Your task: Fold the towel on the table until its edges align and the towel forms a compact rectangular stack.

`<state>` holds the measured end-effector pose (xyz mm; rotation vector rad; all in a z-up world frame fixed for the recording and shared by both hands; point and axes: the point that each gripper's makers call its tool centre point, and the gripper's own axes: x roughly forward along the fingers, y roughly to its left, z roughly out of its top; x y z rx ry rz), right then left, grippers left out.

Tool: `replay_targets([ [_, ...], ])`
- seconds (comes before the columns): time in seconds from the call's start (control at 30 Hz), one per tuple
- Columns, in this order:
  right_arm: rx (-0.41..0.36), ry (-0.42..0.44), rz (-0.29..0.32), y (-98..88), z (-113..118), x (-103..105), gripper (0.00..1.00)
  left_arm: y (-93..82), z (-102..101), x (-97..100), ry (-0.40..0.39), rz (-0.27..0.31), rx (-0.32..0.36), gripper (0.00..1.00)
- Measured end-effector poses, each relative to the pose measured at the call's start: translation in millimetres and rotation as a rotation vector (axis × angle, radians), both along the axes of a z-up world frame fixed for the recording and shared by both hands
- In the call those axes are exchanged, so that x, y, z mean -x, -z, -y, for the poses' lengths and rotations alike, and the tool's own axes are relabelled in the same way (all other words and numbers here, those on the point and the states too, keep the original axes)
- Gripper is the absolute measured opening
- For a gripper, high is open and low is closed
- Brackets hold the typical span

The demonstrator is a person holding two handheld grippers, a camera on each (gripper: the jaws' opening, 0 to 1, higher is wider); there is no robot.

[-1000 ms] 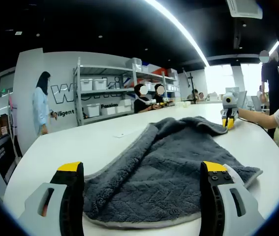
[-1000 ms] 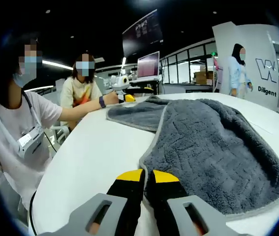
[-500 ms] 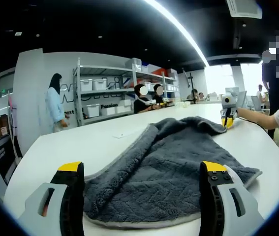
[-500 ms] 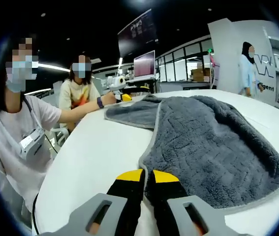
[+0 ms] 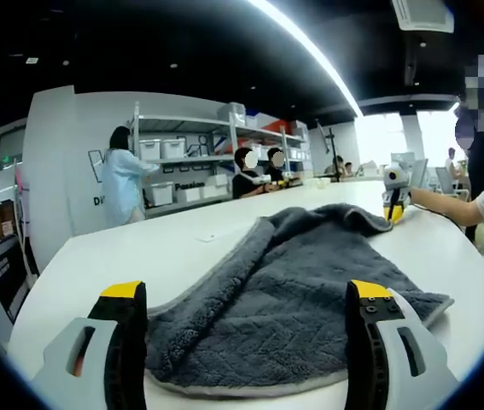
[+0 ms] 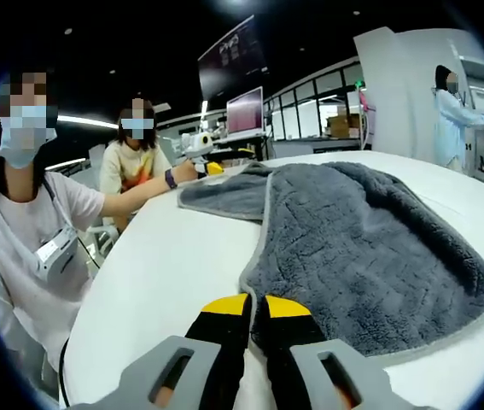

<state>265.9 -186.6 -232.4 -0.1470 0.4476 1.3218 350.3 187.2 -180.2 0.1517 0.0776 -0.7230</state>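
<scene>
Towel point(image 5: 293, 299) position: the grey towel lies partly folded on the white surface point(image 5: 173, 243), one layer turned back over another, its pale-trimmed edges not yet aligned. Its near portion reaches toward the surface edge nearest the grippers; its far portion extends toward the opposite edge, where a seated person's hand point(image 6: 186, 171) rests beside it.

Left gripper point(image 5: 246, 295): the fingers stand wide apart and hold nothing. The near edge of the towel lies between them.

Right gripper point(image 6: 251, 309): the fingers are pressed together. The towel point(image 6: 370, 248) corner meets them at the tips; a pinch on the trim appears likely, but the contact itself is hidden.

Step in hand, as judged: securing the near corners before a fold. The next move calls for bringing the left fingers down onto the near edge, then carrying both corners together toward the far edge until the trims align.
</scene>
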Motion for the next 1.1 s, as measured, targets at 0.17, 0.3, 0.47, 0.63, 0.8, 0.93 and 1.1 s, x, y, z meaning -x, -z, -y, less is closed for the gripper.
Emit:
replay_targets([
  [0.17,0.001,0.023,-0.003,-0.1,7.8,-4.6,0.02,-0.3,0.4,-0.1,0.003,0.001,0.0,0.95],
  [0.3,-0.001,0.051,-0.007,-0.5,15.9,-10.0,0.02,-0.9,-0.6,-0.8,0.001,0.0,0.002,0.95],
  [0.47,0.0,0.079,-0.008,-0.8,21.7,-15.2,0.02,-1.7,-2.6,-0.9,-0.004,0.001,0.005,0.95],
  [0.63,0.004,0.094,-0.009,0.2,22.6,-15.2,0.02,-3.5,-4.4,-1.4,-0.009,0.004,0.013,0.95],
  [0.8,0.006,0.108,-0.006,0.1,26.7,-17.3,0.02,-3.0,-4.0,-1.9,-0.007,0.003,0.01,0.95],
  [0.93,0.01,0.125,-0.004,-0.4,32.3,-20.3,0.02,-2.9,-4.8,-2.3,-0.008,0.003,0.008,0.95],
  [1.1,0.008,0.158,0.001,-1.2,38.8,-24.5,0.02,-2.7,-5.6,-3.7,-0.009,0.001,0.01,0.95],
])
